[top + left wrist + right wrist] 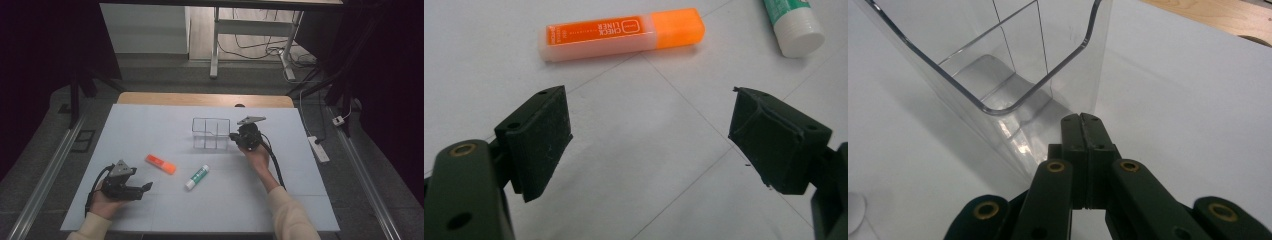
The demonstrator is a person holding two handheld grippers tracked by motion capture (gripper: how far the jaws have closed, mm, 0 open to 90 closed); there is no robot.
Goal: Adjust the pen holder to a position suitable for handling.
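At the left of the high view, the left gripper (142, 189) rests low on the white table (150, 210) near the person's edge, its jaws standing wide apart with nothing between them. In its own view the bare sheet lies between the pads, and just beyond them is the orange highlighter (621, 34). The highlighter lies flat with its long axis crosswise to the jaws there; from above it runs slantwise, its deeper orange cap end toward the lower right and the paler printed barrel toward the upper left. A little to its right is the glue stick (197, 177), also flat, its long axis tilted the other way, white cap toward the person and green-labelled body pointing up toward the clear organiser (211, 133). That box stands upright near the table's middle, divided into compartments that look empty, though the clear walls make this hard to be sure of. Against its right side sits the right gripper (1083, 130), jaws shut tight with nothing held, the closed tips at or just beside the box's near corner wall; I cannot tell if they actually press on it. I judge the step in hand to be steadying the box while the left gripper prepares to pick up the highlighter. The next move calls for advancing the open jaws until they straddle the barrel across its short side.
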